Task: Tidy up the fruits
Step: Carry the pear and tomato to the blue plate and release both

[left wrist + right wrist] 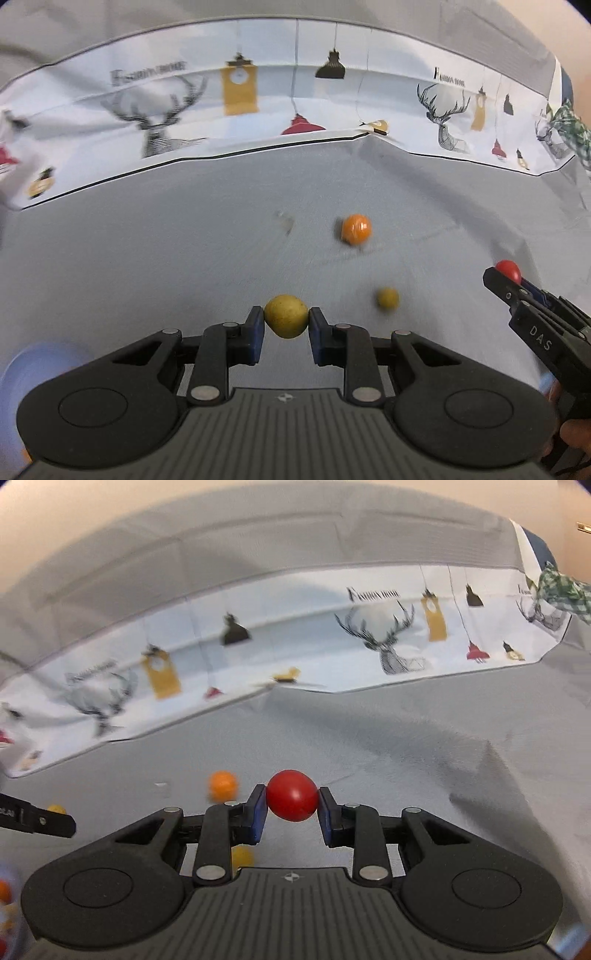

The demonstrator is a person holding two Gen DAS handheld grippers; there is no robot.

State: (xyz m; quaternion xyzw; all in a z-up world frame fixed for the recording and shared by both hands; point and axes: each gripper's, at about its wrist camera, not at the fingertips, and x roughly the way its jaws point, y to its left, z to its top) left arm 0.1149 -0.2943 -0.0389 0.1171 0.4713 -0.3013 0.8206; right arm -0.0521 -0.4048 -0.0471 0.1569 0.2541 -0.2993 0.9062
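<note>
My left gripper [286, 320] is shut on a yellow-green round fruit [286, 316], held over the grey cloth. An orange fruit [355, 229] lies further ahead and a small yellow fruit [388, 297] lies to the right. My right gripper [291, 800] is shut on a red round fruit [292, 794]; it also shows in the left wrist view [508, 271] at the right edge. In the right wrist view the orange fruit [222, 784] lies ahead to the left, a small yellow fruit [242, 856] sits partly hidden under the left finger, and the left gripper's finger [37, 819] enters from the left.
The grey cloth [147, 277] covers the work surface, with a raised white printed band [258, 110] of deer and lamps along the back. A pale blue container [33, 373] sits at the lower left. A container with fruits [5, 908] shows at the left edge.
</note>
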